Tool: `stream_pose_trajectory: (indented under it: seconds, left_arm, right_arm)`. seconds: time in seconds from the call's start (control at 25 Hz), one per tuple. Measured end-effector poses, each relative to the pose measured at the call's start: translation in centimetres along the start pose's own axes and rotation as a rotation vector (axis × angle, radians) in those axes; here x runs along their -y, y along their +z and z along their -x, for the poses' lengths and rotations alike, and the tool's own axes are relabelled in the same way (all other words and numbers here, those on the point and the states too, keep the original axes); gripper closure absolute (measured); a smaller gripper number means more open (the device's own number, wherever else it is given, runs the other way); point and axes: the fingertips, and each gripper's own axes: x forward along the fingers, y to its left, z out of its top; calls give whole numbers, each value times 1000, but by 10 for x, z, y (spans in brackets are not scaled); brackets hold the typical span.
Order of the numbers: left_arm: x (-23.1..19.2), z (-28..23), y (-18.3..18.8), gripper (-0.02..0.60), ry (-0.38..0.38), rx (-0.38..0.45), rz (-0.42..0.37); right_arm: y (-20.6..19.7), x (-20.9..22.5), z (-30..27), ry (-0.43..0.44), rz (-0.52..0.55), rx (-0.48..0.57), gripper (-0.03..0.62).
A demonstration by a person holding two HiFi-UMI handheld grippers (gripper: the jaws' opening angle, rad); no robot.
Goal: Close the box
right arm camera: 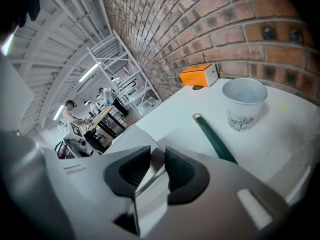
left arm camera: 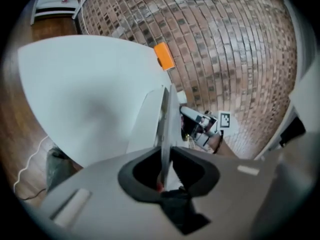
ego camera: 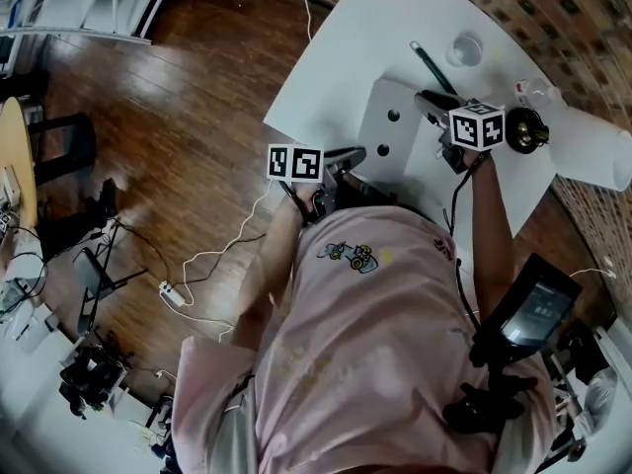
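Note:
A flat white cardboard box (ego camera: 393, 126) lies on the white table (ego camera: 326, 77), in front of a person in a pink shirt. My left gripper (ego camera: 341, 161) is at the box's near edge. In the left gripper view its jaws (left arm camera: 167, 156) are shut on a thin upright flap (left arm camera: 167, 116) seen edge-on. My right gripper (ego camera: 436, 109) is at the box's right side. In the right gripper view a panel edge of the box (right arm camera: 132, 136) runs between the black pads (right arm camera: 182, 171), and the right gripper (right arm camera: 157, 161) is closed on it.
A dark green pen (right arm camera: 215, 139) lies beside the box, with a paper cup (right arm camera: 243, 104) beyond it. An orange box (right arm camera: 198, 75) sits by the brick wall. A white roll (ego camera: 592, 146) lies at the table's right. Wooden floor with cables lies to the left.

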Motion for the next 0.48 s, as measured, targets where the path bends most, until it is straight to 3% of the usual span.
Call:
stream_pose_trajectory:
  seconds: [0.08, 0.16, 0.28, 0.48]
  left_arm:
    - [-4, 4, 5, 502, 51, 11, -37]
    - [-4, 11, 8, 494, 109, 10, -127]
    - [7, 16, 3, 304, 125, -36, -293]
    - [18, 10, -5, 301, 148, -111, -483]
  right_arm:
    - [-1, -1, 1, -4, -1, -4, 503]
    - [-7, -4, 1, -16, 37, -33, 507]
    - [-15, -5, 1, -53, 107, -57, 556]
    - [-17, -6, 7, -40, 42, -3, 563]
